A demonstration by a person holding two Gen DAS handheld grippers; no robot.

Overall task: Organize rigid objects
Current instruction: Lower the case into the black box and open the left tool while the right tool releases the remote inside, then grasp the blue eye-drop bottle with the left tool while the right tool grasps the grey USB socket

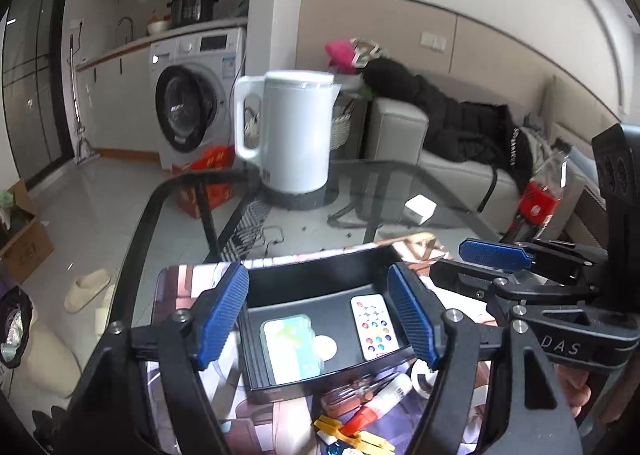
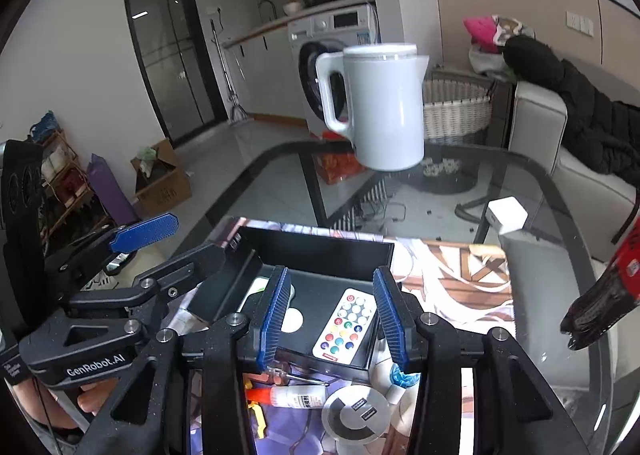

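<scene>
A black open box (image 1: pixel 320 267) (image 2: pixel 320 251) sits on a printed mat on the glass table. Inside lie a white remote with coloured buttons (image 1: pixel 374 326) (image 2: pixel 347 324), a green-white case (image 1: pixel 292 347) and a white disc (image 1: pixel 325 347) (image 2: pixel 292 320). My left gripper (image 1: pixel 320 319) is open and empty, hovering over the box; it also shows in the right wrist view (image 2: pixel 144 231). My right gripper (image 2: pixel 332 315) is open and empty above the remote. In front of the box lie a glue tube (image 1: pixel 380 401) (image 2: pixel 294 399), yellow clips (image 1: pixel 352 435), a round grey socket (image 2: pixel 356 413) and a small tape roll (image 1: pixel 424 377).
A white kettle (image 1: pixel 294 131) (image 2: pixel 384 107) stands on its base at the table's far side. A white cube (image 1: pixel 419 208) (image 2: pixel 506 215) lies on the glass. A cola bottle (image 1: pixel 536 203) (image 2: pixel 600 295) stands at the right. A sofa (image 1: pixel 400 135) lies beyond.
</scene>
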